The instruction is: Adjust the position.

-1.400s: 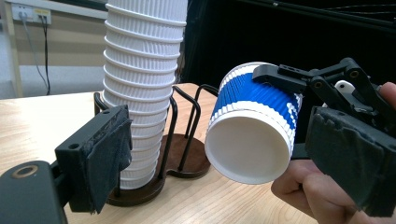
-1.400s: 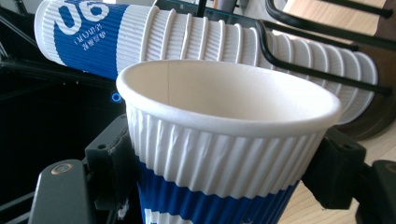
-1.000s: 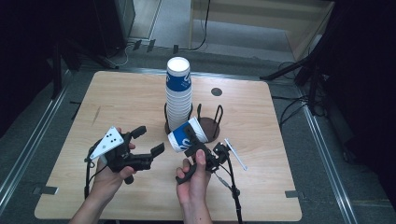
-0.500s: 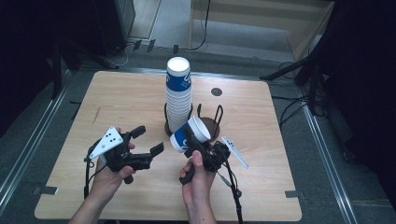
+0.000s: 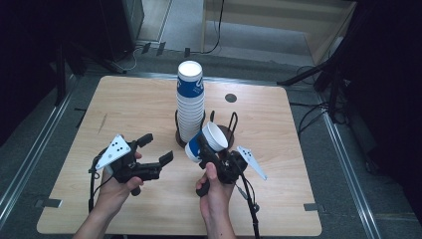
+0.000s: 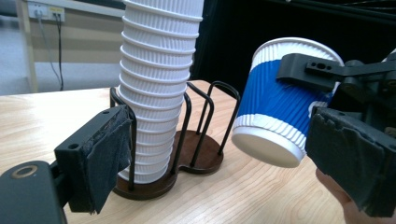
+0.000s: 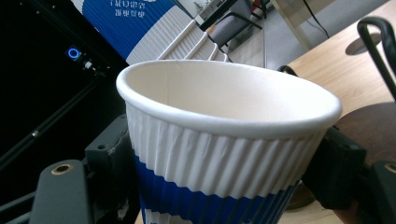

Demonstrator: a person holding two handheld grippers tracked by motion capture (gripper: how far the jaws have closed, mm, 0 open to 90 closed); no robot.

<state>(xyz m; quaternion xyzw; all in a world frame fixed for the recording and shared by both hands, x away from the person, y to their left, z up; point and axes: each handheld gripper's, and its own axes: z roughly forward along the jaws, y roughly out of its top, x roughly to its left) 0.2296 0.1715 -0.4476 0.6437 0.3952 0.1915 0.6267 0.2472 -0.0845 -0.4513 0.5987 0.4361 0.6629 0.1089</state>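
The left gripper (image 5: 154, 149) sits low over bare wood with its jaws spread wide and nothing between them. Ahead of its fingers and well clear of them lies open table (image 5: 124, 99) out to the far-left edge, and bare boards run along the near edge too.

Past its fingertips to the right stands the cup stack (image 5: 190, 104), upright in a dark wire holder (image 5: 221, 130). The holder's second bay, beside the stack, is vacant. The top cup of the stack has a blue band with white print on it, too small to read; in the right gripper view that print shows upside down and blurred.

The right gripper (image 5: 205, 148) pinches a blue-and-white ribbed paper cup (image 5: 206, 142) across its wall, one jaw on either side. The cup is tilted, its mouth turned up and toward the holder, just beside the stack and above the holder's near rim.
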